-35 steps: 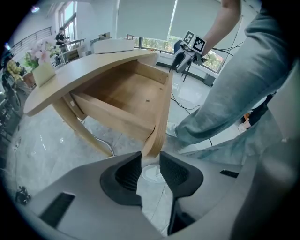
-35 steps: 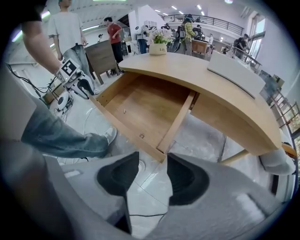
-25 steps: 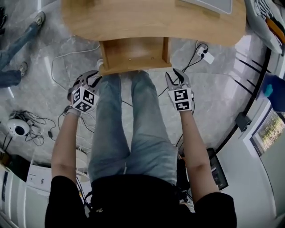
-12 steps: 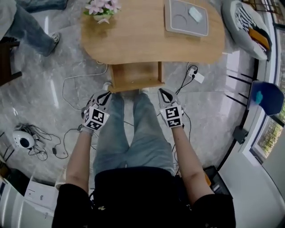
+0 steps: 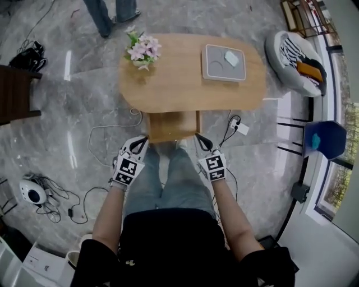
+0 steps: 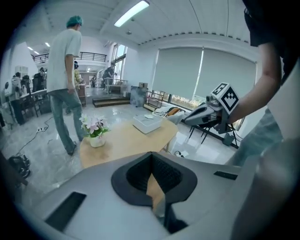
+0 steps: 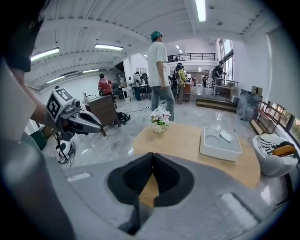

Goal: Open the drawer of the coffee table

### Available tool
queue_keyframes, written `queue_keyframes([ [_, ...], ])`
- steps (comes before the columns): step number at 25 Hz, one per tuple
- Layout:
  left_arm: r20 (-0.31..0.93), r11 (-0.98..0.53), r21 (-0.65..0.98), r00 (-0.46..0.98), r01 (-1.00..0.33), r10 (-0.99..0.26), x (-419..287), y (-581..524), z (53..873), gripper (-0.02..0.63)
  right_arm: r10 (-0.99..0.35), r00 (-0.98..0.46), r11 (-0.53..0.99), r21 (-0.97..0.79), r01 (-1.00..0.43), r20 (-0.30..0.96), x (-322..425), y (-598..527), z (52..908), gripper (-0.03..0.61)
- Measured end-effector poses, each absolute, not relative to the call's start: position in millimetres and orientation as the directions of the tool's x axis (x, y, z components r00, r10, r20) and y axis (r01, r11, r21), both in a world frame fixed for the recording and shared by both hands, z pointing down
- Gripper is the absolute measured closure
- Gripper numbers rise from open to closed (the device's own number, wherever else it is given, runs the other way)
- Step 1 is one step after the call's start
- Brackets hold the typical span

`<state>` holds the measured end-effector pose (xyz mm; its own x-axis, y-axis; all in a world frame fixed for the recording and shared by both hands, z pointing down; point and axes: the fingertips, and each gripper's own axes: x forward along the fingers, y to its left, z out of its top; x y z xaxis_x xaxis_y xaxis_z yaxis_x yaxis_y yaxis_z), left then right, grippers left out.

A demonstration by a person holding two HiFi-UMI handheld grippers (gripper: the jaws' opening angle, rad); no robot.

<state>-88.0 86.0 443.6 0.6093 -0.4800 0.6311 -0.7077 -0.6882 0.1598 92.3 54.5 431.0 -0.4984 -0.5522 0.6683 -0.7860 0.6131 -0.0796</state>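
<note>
Coffee table (image 5: 185, 89): an oval wooden top is seen from above, at the middle of the marble floor.
Drawer (image 5: 171, 128): it is pulled out from under the middle of the table's near edge, and its wooden bottom is shown.
Left gripper (image 5: 142, 140): the jaws are pressed together tip to tip with nothing between them. It is seen by the drawer's front left corner but is held off it.
Right gripper (image 5: 201, 139): the jaws are likewise closed on nothing, and it is seen by the drawer's front right corner.
Legs (image 5: 168, 179): the wearer's jeans-clad legs are placed right at the drawer's front, between the two grippers.
Flower pot (image 5: 142, 51): it is set near the table's left end, by the far edge.
Tray (image 5: 223, 63): grey, set on the table's right half. A small white object (image 5: 231, 57) lies in its far right part.
Power strip (image 5: 239, 125): it lies on the floor just right of the drawer.
White cable (image 5: 106, 130): it is looped on the floor left of the drawer.
Bystander (image 5: 112, 11): legs are seen beyond the table's far edge.
Beanbag (image 5: 291, 53): it is placed beyond the table's right end.
</note>
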Motion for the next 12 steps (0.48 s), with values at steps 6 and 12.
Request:
queue_keyframes([
  [6, 0.557, -0.667, 0.216, 0.651, -0.713, -0.516, -90, 69, 367, 0.601, -0.585, -0.538, 0.612, -0.106, -0.784, 0.607, 72, 43, 360, 0.58],
  [12, 0.502, -0.694, 0.148, 0.658, -0.705, -0.562, -90, 61, 285, 0.601, -0.604, -0.589, 0.645, -0.106, -0.757, 0.537, 53, 37, 285, 0.58],
])
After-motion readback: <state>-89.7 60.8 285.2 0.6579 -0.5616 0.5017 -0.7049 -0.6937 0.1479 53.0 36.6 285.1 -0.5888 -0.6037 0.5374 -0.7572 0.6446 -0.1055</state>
